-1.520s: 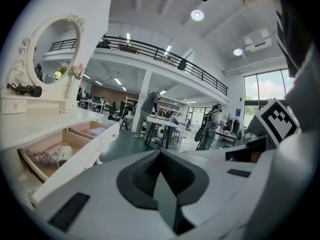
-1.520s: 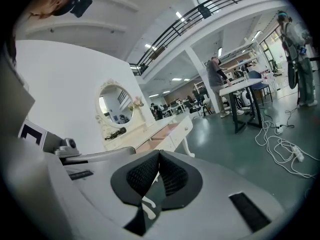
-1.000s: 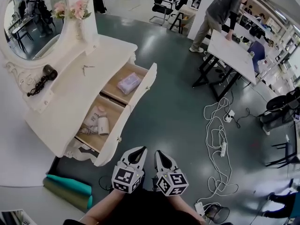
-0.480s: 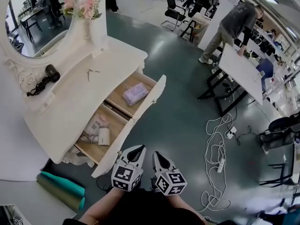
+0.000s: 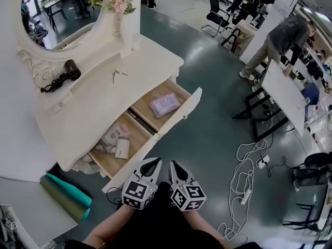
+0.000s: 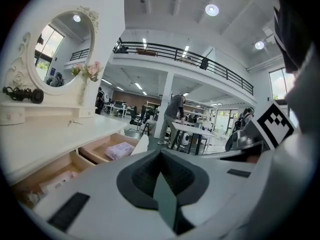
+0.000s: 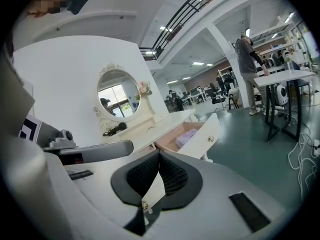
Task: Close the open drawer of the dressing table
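The white dressing table (image 5: 98, 108) stands at the left with two drawers pulled out. The farther drawer (image 5: 182, 113) holds a purple packet (image 5: 164, 105); the nearer drawer (image 5: 136, 162) holds a white hair dryer (image 5: 123, 147) and small items. My left gripper (image 5: 154, 163) and right gripper (image 5: 174, 165) are side by side at the bottom centre, both shut on nothing, just right of the nearer drawer's front and apart from it. The left gripper view shows the left gripper (image 6: 161, 154) and the farther drawer (image 6: 117, 150). In the right gripper view, the right gripper (image 7: 159, 154) points towards the knobbed drawer front (image 7: 207, 136).
On the tabletop lie a black hair dryer (image 5: 67, 72) and a small metal tool (image 5: 118, 74) below an oval mirror (image 5: 57, 9). A teal rolled mat (image 5: 65, 193) lies under the table's near end. White cables (image 5: 244, 175) trail on the floor; a person (image 5: 280, 40) leans over a white trestle table (image 5: 282, 95).
The head view has swung, so the dressing table and drawers sit further right and nearer the middle. Both grippers stay shut at the bottom centre, now beside the nearer drawer's front.
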A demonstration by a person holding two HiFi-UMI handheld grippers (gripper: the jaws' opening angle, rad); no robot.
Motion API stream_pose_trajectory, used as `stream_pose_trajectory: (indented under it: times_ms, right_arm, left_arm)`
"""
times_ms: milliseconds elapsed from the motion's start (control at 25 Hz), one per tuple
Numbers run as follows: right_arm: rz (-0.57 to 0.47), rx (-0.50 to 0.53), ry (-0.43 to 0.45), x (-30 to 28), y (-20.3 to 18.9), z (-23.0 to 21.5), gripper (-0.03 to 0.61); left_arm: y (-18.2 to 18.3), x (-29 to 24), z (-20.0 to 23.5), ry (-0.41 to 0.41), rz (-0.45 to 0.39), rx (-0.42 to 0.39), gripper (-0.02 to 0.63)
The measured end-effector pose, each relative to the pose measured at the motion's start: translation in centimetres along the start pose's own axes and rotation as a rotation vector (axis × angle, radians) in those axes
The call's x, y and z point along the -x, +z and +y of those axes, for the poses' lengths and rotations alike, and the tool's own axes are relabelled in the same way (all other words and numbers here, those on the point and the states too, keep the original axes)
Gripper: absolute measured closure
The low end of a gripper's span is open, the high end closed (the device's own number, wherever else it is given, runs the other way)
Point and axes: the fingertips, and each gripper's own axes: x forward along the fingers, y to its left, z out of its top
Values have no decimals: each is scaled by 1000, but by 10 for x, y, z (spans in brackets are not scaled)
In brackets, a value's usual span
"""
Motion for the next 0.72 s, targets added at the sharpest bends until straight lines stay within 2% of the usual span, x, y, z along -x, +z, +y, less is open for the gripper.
stream_pose_trajectory:
  times_ms: [240, 480, 720]
  right_arm:
    - [75, 60, 140, -36, 9, 12, 545]
    - [173, 127, 313, -74, 18, 26, 545]
    - [265, 178, 474, -100, 14, 33, 545]
  left_arm:
    - [4, 1, 30, 154, -11, 55, 594]
    - [17, 0, 60, 339, -54, 129, 594]
    - [14, 9, 75, 532, -83, 202, 594]
